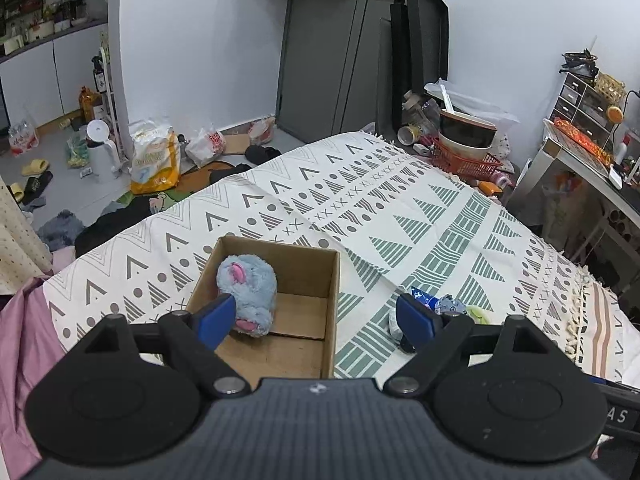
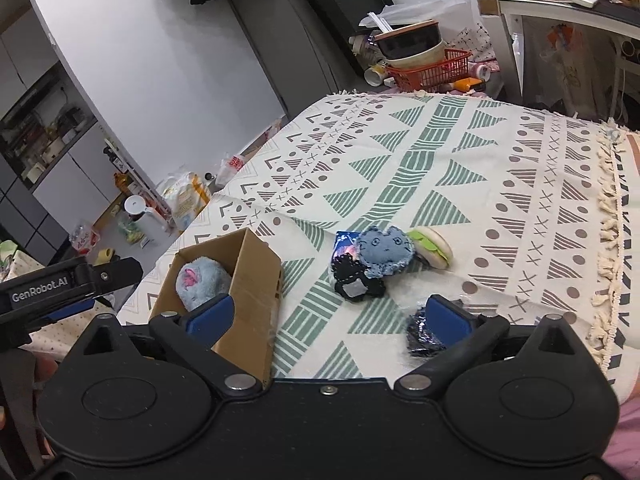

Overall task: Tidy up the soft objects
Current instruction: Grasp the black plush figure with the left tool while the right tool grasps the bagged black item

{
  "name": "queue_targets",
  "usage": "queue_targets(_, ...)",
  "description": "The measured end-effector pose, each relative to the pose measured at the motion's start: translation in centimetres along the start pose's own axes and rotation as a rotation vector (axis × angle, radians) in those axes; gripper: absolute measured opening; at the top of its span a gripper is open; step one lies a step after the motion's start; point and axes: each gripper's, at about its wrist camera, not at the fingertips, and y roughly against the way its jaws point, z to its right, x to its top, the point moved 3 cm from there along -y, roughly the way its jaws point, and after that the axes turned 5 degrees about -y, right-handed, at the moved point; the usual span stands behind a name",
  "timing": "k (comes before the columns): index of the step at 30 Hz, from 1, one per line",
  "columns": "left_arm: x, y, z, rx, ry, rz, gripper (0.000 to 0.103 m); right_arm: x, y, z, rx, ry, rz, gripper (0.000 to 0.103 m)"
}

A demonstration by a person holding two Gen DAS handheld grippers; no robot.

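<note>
Blue plush mouse (image 1: 246, 294) in cardboard box (image 1: 332, 280), left gripper (image 1: 316, 320) wide — empty, right gripper (image 2: 328, 316) wide, denim plush (image 2: 384, 254) beside.

Even, bright indoor light; sharp, fisheye-bent edges, soft shadows

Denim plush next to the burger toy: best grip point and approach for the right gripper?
Probably the denim plush across its rounded upper body, coming from above. It lies flat on the blanket, with the burger toy touching one side and the black plush overlapping its lower edge, so side access looks blocked.
</note>
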Motion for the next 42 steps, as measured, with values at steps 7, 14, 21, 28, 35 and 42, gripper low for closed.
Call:
queue_targets(7,-0.5,-0.3,2.7,-0.003,-0.024,-0.017,0.086,0.3,0.2,2.4,-0.01,-0.037,-0.019,0.103)
queue_targets(14,-1.1,-1.0,5.5,0.008,-0.056,-0.043,0.086,0.1,-0.2,5.2,-0.055,-0.073,-0.043,0.103)
queue_targets(21,-1.1,-2.4,7.4,0.044,-0.085,-0.055,0.086,-0.3,-2.3,7.9,-0.083,-0.14,-0.098,0.103)
queue_targets(28,-1.1,-4.0,9.3,0.015,-0.099,-0.081,0.086,-0.3,-3.5,10.5,-0.09,-0.224,-0.137,0.103)
queue_targets(35,-2.0,-6.3,11.0,-0.023,-0.1,-0.117,0.084,-0.3,-4.4,12.2,-0.072,-0.312,-0.164,0.103)
queue_targets(42,-2.7,-9.2,11.8,-0.064,-0.098,-0.155,0.08,-0.3,-5.7,13.9,-0.072,-0.414,-0.184,0.097)
